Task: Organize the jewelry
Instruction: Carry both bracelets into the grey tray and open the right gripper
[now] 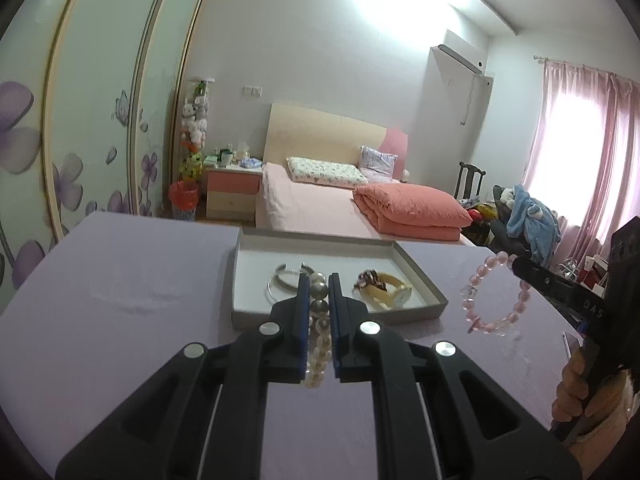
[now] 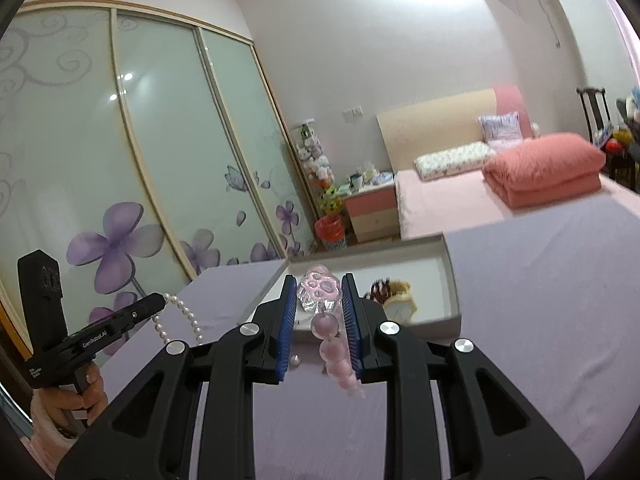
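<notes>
A pearl strand hangs pinched between the clenched jaws of your left gripper, poised above the near edge of the tray; a pink bead bracelet dangles from your right gripper, whose jaws grasp it by its flower charm, off the tray's right side and clear of the lilac-covered desk. Inside the tray, silver bangles lie at the left and a yellow bangle with a dark hair clip at the right, leaving bare floor along the far wall. You appear to be mid-carry, both pieces lifted and neither yet set down. The next move calls for bringing each strand over the open tray floor, lowering until the beads rest, then easing the jaws apart so nothing snags or tangles with the bangles already there.
</notes>
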`<action>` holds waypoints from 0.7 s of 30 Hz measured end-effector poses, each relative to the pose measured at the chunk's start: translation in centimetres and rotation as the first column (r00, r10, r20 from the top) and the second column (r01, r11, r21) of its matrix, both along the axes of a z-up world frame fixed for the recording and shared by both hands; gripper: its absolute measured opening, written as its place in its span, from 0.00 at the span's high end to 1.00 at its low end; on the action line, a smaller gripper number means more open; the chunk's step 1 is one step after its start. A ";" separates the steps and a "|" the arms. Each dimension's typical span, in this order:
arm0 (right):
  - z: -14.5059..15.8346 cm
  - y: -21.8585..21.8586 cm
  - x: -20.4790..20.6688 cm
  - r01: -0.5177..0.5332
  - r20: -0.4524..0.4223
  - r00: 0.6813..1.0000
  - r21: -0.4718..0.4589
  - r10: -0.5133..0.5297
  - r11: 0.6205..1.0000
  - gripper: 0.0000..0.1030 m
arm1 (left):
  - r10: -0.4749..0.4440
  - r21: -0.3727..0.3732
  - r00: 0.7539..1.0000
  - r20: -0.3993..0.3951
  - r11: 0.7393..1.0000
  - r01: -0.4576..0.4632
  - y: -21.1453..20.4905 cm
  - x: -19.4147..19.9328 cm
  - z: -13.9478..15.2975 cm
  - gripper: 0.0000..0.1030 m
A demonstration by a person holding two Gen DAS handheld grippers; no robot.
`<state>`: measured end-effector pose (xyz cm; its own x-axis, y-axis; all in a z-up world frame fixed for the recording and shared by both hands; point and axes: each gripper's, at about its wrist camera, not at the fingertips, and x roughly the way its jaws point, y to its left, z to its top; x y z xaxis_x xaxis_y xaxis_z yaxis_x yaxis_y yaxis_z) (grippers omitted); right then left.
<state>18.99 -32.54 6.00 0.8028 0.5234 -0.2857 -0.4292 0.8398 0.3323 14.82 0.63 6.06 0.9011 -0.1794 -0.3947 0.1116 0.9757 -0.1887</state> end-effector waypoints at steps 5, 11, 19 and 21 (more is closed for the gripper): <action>1.4 0.9 1.5 0.024 0.067 0.997 -0.033 -0.022 0.999 0.77 | 0.009 -0.001 0.999 0.032 1.000 -0.009 -0.2 2.3 0.9 0.90; 1.8 1.9 4.9 0.042 0.077 0.996 -0.048 -0.038 0.998 0.77 | 0.017 0.002 0.999 0.048 1.000 -0.017 -0.8 5.6 1.3 0.90; 0.2 3.0 10.3 0.054 0.026 0.998 -0.074 -0.053 0.996 0.77 | 0.018 0.020 1.000 0.021 1.000 -0.019 -2.0 11.0 0.6 0.90; -0.2 3.2 11.5 0.059 0.011 0.998 -0.073 -0.058 0.996 0.77 | 0.017 0.020 1.000 0.012 1.000 -0.017 -2.2 12.4 0.1 0.90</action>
<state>30.49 -29.29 5.77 0.8341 0.4535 -0.3141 -0.3813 0.8854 0.2658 27.20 -1.55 6.17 0.9086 -0.1560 -0.3875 0.0971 0.9811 -0.1675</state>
